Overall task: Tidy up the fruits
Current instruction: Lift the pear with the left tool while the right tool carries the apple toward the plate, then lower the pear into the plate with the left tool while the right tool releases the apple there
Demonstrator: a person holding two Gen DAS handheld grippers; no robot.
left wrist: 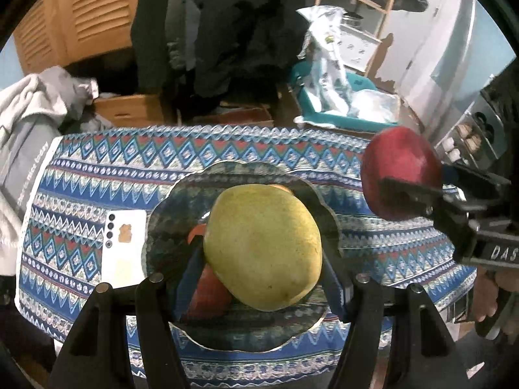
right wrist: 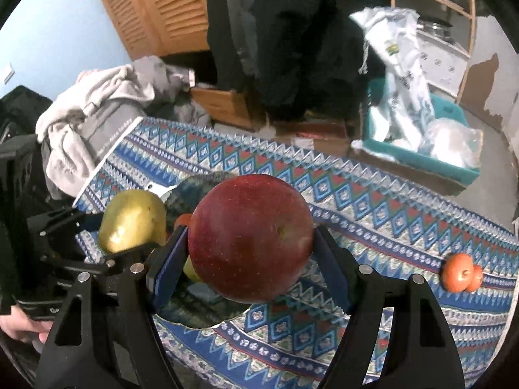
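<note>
My left gripper point(left wrist: 262, 269) is shut on a large yellow-green pear point(left wrist: 264, 248) and holds it over a dark scalloped plate point(left wrist: 168, 227). Small red-orange fruits point(left wrist: 209, 295) lie on the plate, partly hidden under the pear. My right gripper point(right wrist: 249, 259) is shut on a red apple point(right wrist: 251, 236) and holds it above the plate's right edge point(right wrist: 191, 191). The apple also shows in the left wrist view point(left wrist: 400, 171), and the pear in the right wrist view point(right wrist: 131, 220). Two small orange fruits point(right wrist: 460, 272) lie on the cloth at the right.
A blue patterned cloth point(left wrist: 97, 168) covers the table. A white phone point(left wrist: 125, 246) lies left of the plate. Grey clothing point(right wrist: 97, 103) is heaped at the table's far left. A teal bin point(right wrist: 421, 159) with plastic bags stands behind the table.
</note>
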